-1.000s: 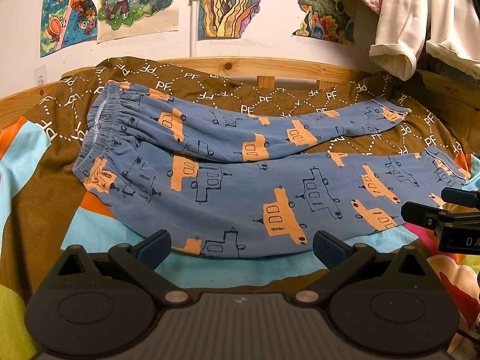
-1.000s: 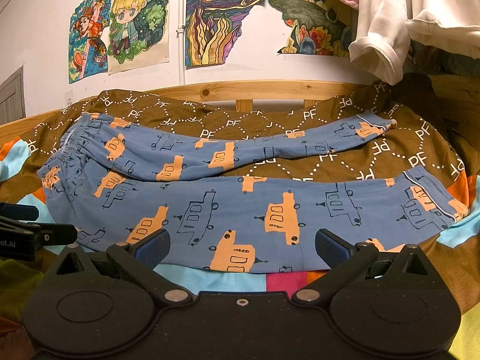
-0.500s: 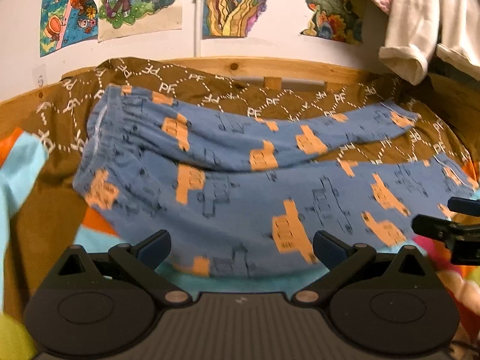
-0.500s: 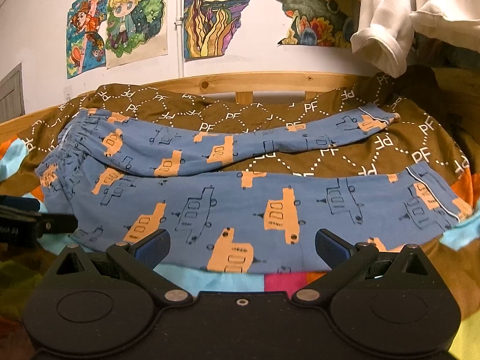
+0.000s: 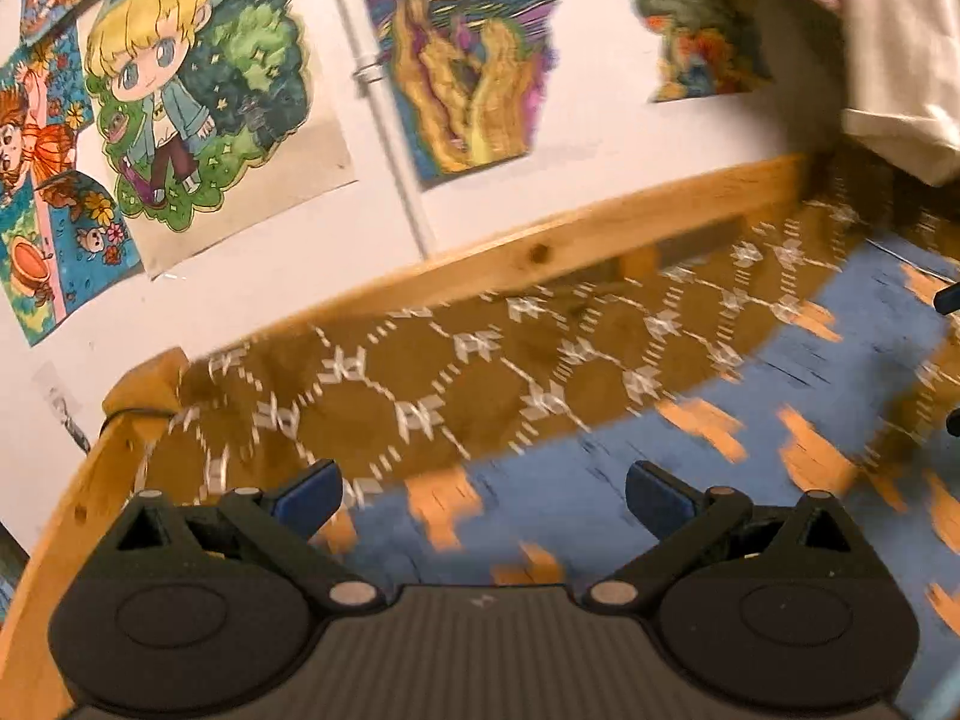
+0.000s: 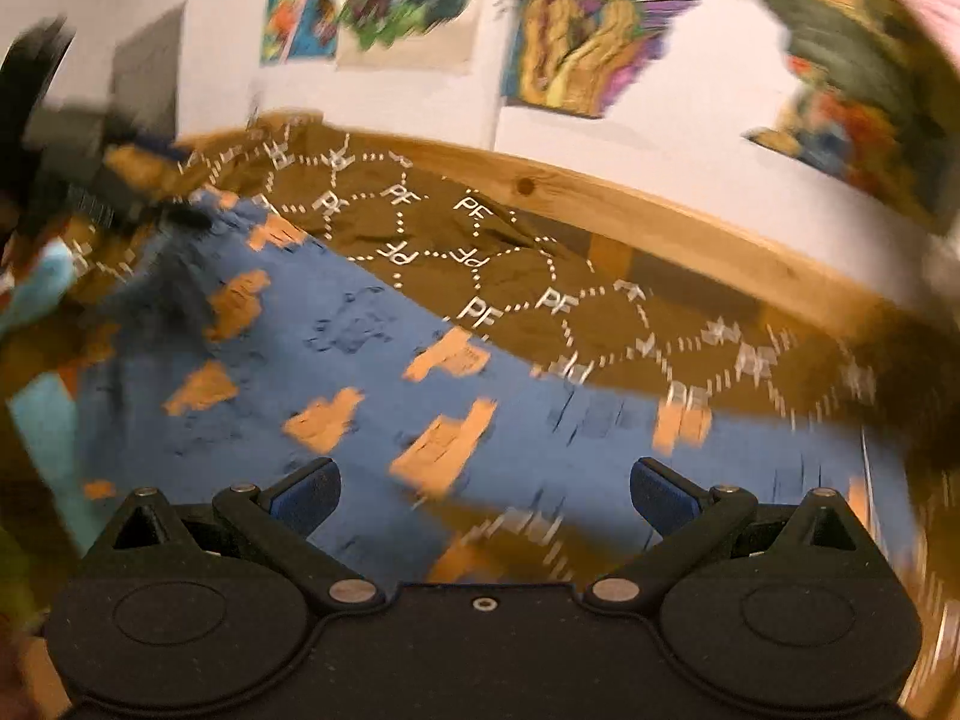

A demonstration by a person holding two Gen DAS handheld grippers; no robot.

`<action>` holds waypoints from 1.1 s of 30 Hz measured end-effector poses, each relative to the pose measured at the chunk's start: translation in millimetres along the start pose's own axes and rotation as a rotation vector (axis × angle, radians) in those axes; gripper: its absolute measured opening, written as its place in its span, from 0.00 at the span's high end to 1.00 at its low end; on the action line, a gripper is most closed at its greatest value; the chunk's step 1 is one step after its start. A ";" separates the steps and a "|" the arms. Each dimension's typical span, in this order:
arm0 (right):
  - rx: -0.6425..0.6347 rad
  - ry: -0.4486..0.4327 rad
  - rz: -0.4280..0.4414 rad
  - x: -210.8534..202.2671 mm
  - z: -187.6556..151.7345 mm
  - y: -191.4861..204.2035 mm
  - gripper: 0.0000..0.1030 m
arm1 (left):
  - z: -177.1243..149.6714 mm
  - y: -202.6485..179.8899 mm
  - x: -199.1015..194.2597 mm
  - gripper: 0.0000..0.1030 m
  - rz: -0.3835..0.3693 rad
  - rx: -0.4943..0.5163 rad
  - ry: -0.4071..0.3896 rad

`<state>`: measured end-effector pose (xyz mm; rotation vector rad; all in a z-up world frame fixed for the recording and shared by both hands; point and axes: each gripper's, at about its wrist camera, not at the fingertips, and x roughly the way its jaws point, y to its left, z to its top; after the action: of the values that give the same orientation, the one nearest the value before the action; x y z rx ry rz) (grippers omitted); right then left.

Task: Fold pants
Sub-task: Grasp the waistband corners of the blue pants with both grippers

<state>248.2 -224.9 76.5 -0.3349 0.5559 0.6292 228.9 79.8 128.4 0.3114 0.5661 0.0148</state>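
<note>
The blue pants (image 5: pixel 600 492) with orange truck prints lie spread flat on a brown patterned blanket (image 5: pixel 480 372). My left gripper (image 5: pixel 483 495) hangs open low over the pants' far edge, near the bed's left corner, with nothing between its fingers. In the right wrist view the pants (image 6: pixel 360 396) run across the lower half of the frame, and my right gripper (image 6: pixel 485 495) is open just above them, holding nothing. Both views are motion-blurred. The other gripper shows as a dark blur (image 6: pixel 90 180) at far left of the right wrist view.
A wooden bed rail (image 5: pixel 540 252) runs along the far side against a white wall with colourful posters (image 5: pixel 198 90). A cream garment (image 5: pixel 900 90) hangs at the upper right. The bed's left corner post (image 5: pixel 138 384) is close to my left gripper.
Both grippers have swept forward over the pants toward the far rail, the left swinging left toward the bed corner and the right tilting. Both stay open and hold nothing.
</note>
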 end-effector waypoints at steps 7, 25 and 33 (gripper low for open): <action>-0.058 0.105 0.141 102.9 60.8 -60.6 0.05 | 9.8 42.7 74.7 0.15 -0.056 0.092 0.071; -0.147 0.363 0.370 221.8 72.5 -90.7 0.46 | 3.3 46.0 123.4 0.92 -0.203 0.217 0.323; -0.199 0.298 0.323 204.6 75.0 -76.2 0.95 | -5.0 21.8 96.0 1.00 -0.084 0.273 0.227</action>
<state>462.5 -154.8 27.5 -0.5367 0.8448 0.9582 308.9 111.5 80.3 0.5555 0.8083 -0.1105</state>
